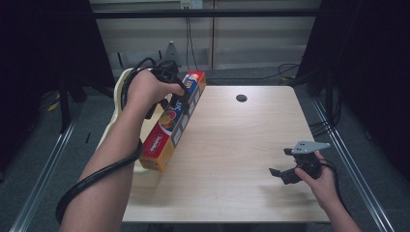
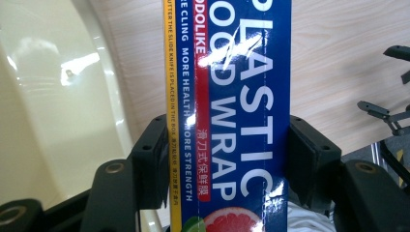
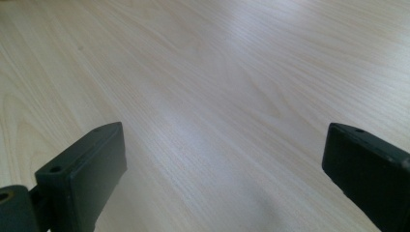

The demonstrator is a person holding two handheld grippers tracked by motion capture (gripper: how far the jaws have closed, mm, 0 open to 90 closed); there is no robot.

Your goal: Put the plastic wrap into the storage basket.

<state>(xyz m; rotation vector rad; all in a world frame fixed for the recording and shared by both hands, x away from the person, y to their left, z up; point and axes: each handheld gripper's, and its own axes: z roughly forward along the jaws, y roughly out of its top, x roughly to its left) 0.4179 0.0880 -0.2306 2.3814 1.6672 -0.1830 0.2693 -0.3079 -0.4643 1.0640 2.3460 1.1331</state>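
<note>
At the far left of the high view a cream-coloured, glossy curved tray (image 1: 119, 92) sits at the table's left edge, smooth and rounded like moulded plastic; in the left gripper view it shows as a pale shiny wall (image 2: 58, 96) with soft reflections. Just right of it, in the upper left part of the high view, lies the long rectangular box of plastic wrap (image 1: 175, 123), running diagonally from the near left up toward the far middle, one end overlapping the tray. The carton is glossy cardboard, blue with a yellow edge strip, a red band and fruit pictures. In the left gripper view the box (image 2: 232, 96) reads "PLASTIC FOOD WRAP" in large white letters, with "MORE CLING MORE HEALTH MORE STRENGTH" in smaller white print, a partly cut-off red label ending "ODOLIKE", some Chinese characters, and a grapefruit slice at the bottom. The left gripper (image 1: 178, 99) is clamped across the box's width, its matte black jaws pressed against both long sides, as the left gripper view (image 2: 227, 164) shows. The table (image 1: 241, 145) is light wood-grain laminate, with a small dark round hole (image 1: 241, 98) in its upper middle. At the lower right of the high view the right gripper (image 1: 280, 173), black with a grey three-cornered plate, hangs low over bare tabletop with its jaws spread wide and nothing between them (image 3: 222, 179).
</note>
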